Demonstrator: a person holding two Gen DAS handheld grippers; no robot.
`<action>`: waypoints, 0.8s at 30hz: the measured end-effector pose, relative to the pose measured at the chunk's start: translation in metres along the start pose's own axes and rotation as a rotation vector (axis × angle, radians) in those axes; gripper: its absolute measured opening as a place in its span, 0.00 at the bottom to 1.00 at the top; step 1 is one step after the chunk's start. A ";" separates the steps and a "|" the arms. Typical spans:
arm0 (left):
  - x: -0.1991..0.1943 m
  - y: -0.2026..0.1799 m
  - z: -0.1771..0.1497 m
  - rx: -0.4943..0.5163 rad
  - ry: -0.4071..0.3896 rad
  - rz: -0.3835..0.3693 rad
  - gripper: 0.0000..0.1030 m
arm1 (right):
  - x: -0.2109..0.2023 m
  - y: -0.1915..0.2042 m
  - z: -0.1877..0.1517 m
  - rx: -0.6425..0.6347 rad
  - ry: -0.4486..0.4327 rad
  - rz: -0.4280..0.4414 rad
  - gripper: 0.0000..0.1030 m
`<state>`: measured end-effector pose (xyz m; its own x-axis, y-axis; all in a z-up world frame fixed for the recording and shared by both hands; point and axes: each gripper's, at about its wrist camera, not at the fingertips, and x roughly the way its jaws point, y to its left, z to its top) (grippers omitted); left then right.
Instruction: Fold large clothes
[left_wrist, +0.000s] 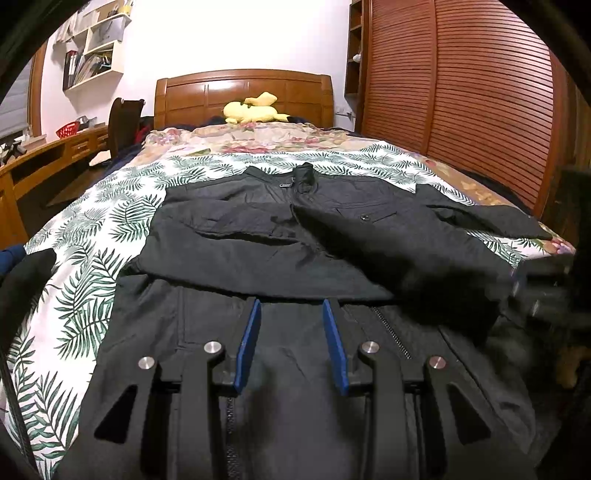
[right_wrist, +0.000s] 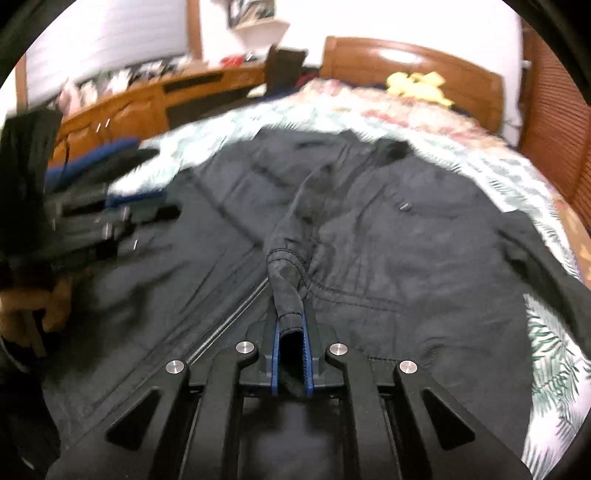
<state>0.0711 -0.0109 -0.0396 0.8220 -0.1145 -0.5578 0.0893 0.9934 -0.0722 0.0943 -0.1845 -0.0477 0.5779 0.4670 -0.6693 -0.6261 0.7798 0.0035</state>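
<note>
A black zip jacket (left_wrist: 258, 236) lies front-up on the leaf-print sheet (left_wrist: 92, 258) of a bed. My left gripper (left_wrist: 291, 314) hovers low over the jacket's lower front beside the zipper. Its blue pads (left_wrist: 248, 343) stand apart, with only flat cloth showing beneath them. My right gripper (right_wrist: 291, 326) is shut on the jacket's sleeve cuff (right_wrist: 286, 280). The cuff is pinched between the blue pads, and the sleeve (right_wrist: 314, 192) trails away across the jacket's chest (right_wrist: 388, 229). In the right wrist view the left gripper (right_wrist: 147, 173) appears blurred at the left.
A wooden headboard (left_wrist: 243, 96) and a yellow plush toy (left_wrist: 255, 109) are at the far end of the bed. To the left stand a wooden desk (left_wrist: 44, 155) and a chair (left_wrist: 123, 122). A slatted wooden wardrobe (left_wrist: 461, 92) runs close along the right side.
</note>
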 end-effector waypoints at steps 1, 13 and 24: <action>0.000 -0.001 -0.001 0.005 -0.001 0.003 0.32 | -0.005 -0.005 0.002 0.015 -0.018 -0.012 0.06; 0.001 -0.003 -0.002 0.011 0.002 0.008 0.32 | -0.041 -0.075 0.009 0.176 -0.148 -0.345 0.40; -0.003 -0.003 -0.002 0.020 -0.006 0.001 0.32 | -0.014 -0.077 -0.007 0.174 -0.028 -0.247 0.40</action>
<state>0.0674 -0.0140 -0.0395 0.8255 -0.1139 -0.5528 0.1001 0.9934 -0.0553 0.1311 -0.2540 -0.0435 0.7173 0.2633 -0.6451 -0.3668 0.9299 -0.0284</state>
